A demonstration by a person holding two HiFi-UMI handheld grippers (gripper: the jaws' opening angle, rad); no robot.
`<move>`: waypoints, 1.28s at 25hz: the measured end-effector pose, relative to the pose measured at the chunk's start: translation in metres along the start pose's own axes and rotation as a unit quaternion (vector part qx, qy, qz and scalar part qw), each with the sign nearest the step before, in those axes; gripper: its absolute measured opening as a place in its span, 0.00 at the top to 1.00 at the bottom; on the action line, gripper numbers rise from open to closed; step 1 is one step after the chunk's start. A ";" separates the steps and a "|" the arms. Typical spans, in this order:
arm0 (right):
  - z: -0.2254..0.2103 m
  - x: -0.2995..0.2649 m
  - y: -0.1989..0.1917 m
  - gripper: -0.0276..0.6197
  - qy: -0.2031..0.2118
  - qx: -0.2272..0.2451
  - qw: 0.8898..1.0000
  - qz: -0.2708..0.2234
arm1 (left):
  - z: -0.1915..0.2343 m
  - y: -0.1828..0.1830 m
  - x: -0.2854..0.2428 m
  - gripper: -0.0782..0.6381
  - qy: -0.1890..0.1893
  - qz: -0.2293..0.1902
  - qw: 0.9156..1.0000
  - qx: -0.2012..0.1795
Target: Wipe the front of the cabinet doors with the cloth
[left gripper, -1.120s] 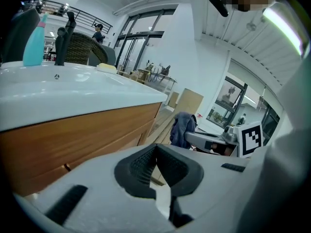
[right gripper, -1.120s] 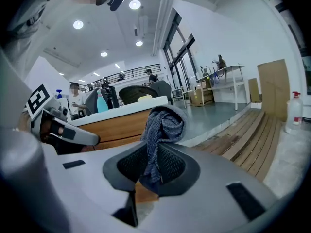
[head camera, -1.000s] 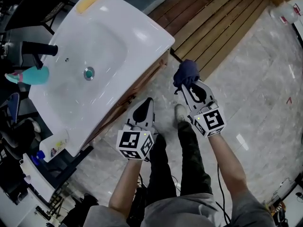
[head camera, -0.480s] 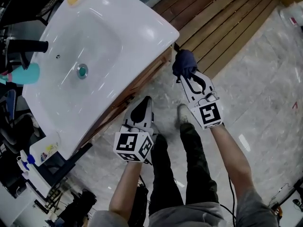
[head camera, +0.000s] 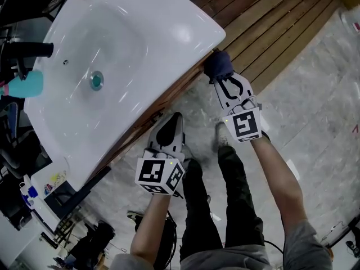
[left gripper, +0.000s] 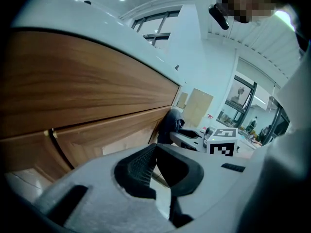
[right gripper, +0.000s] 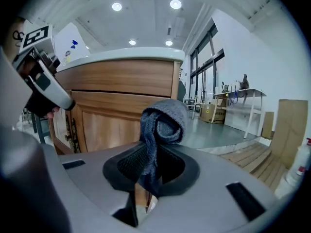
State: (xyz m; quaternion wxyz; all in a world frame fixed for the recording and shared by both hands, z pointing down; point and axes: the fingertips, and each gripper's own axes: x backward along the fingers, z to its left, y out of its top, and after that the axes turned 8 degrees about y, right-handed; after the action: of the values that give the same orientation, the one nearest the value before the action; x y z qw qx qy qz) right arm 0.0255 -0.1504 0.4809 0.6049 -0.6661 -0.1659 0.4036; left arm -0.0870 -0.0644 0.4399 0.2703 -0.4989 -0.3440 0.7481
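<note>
Pale tiled floor (head camera: pixel 315 111), white sink (head camera: pixel 140 44) upper left over the wooden cabinet (right gripper: pixel 112 96). At centre, the right gripper (head camera: pixel 223 80) pinches the cloth (head camera: pixel 218 65) at the cabinet's corner. The left gripper (head camera: pixel 175 120) is pressed together, empty.

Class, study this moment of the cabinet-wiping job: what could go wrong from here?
1. The cloth is bunched, with only a narrow strand pinched in the right tool; rubbing might pull it free.
2. So small a wad may let the tool itself scrape the wooden cabinet door.
3. The basin rim overhangs; an upward stroke could knock it.
</note>
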 end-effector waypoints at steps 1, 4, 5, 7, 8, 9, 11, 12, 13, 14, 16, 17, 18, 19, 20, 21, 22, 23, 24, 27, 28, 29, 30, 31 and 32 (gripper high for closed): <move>-0.001 -0.002 -0.003 0.87 -0.001 0.003 1.000 0.002 | 0.001 -0.002 -0.001 0.88 0.001 0.000 1.000 0.002; -0.005 -0.009 -0.005 0.87 -0.004 0.011 1.000 0.000 | 0.004 -0.006 -0.003 0.88 0.003 0.000 1.000 0.003; -0.006 -0.011 -0.005 0.87 -0.004 0.013 1.000 0.002 | 0.005 -0.007 -0.003 0.88 0.003 0.001 1.000 0.004; -0.007 -0.014 -0.005 0.87 -0.003 0.017 1.000 0.002 | 0.007 -0.007 -0.003 0.88 0.004 0.000 1.000 0.003; -0.008 -0.016 -0.003 0.87 -0.005 0.018 1.000 -0.002 | 0.007 -0.008 -0.002 0.88 0.004 -0.001 1.000 0.003; -0.008 -0.017 -0.002 0.87 -0.007 0.019 1.000 -0.007 | 0.008 -0.008 -0.001 0.88 0.004 -0.002 1.000 0.004; -0.008 -0.018 0.000 0.87 -0.008 0.024 1.000 -0.009 | 0.009 -0.008 0.000 0.88 0.004 -0.004 1.000 0.004; -0.007 -0.017 -0.001 0.87 -0.007 0.028 1.000 -0.005 | 0.009 -0.008 0.001 0.88 0.003 -0.005 1.000 0.003; -0.006 -0.017 -0.002 0.87 -0.005 0.033 0.999 0.002 | 0.009 -0.009 0.001 0.88 0.003 -0.006 1.000 0.003; -0.005 -0.016 -0.003 0.87 -0.005 0.038 0.999 0.007 | 0.010 -0.009 0.002 0.88 0.003 -0.006 1.000 0.003; -0.002 -0.016 -0.003 0.87 -0.005 0.046 0.999 0.009 | 0.011 -0.011 0.004 0.88 0.003 -0.005 1.000 0.003; -0.001 -0.015 -0.002 0.87 -0.006 0.048 0.999 0.009 | 0.012 -0.012 0.006 0.88 0.003 -0.004 1.000 0.003; 0.002 -0.015 -0.001 0.87 -0.006 0.050 0.999 0.008 | 0.013 -0.014 0.007 0.88 0.002 -0.003 1.000 0.003; 0.005 -0.016 0.000 0.87 -0.007 0.052 0.999 0.007 | 0.014 -0.015 0.008 0.88 0.002 -0.001 1.000 0.003; 0.008 -0.016 0.002 0.87 -0.006 0.056 0.998 0.006 | 0.016 -0.016 0.009 0.88 0.002 0.001 1.000 0.002; 0.013 -0.018 0.004 0.87 -0.005 0.060 0.998 0.004 | 0.018 -0.018 0.011 0.88 0.001 0.002 1.000 0.002; 0.018 -0.019 0.006 0.87 -0.003 0.062 0.998 0.002 | 0.019 -0.019 0.012 0.88 0.001 0.004 1.000 0.002; 0.023 -0.020 0.008 0.87 -0.002 0.063 0.998 0.000 | 0.020 -0.020 0.014 0.88 0.000 0.005 1.000 0.001; 0.027 -0.021 0.009 0.87 -0.002 0.063 0.998 -0.003 | 0.021 -0.021 0.015 0.88 -0.001 0.005 1.000 0.000; 0.035 -0.023 0.013 0.87 -0.010 0.058 0.998 -0.011 | 0.025 -0.022 0.020 0.88 -0.005 0.007 1.000 -0.003; 0.036 -0.024 0.013 0.87 -0.014 0.056 0.998 -0.012 | 0.027 -0.022 0.021 0.88 -0.006 0.007 1.000 -0.004; 0.038 -0.024 0.014 0.87 -0.018 0.055 0.998 -0.012 | 0.029 -0.022 0.022 0.88 -0.008 0.007 1.000 -0.006; 0.040 -0.025 0.014 0.87 -0.021 0.055 0.998 -0.011 | 0.031 -0.023 0.024 0.88 -0.009 0.007 1.000 -0.007; 0.042 -0.025 0.014 0.87 -0.023 0.056 0.998 -0.010 | 0.034 -0.023 0.025 0.88 -0.010 0.007 1.000 -0.008; 0.045 -0.026 0.015 0.87 -0.024 0.058 0.998 -0.009 | 0.036 -0.023 0.026 0.88 -0.011 0.007 1.000 -0.008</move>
State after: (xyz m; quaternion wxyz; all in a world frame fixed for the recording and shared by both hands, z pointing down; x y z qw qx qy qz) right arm -0.0274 -0.1417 0.4781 0.6420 -0.6186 -0.1631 0.4227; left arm -0.1285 -0.0394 0.4532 0.2569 -0.4950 -0.3499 0.7527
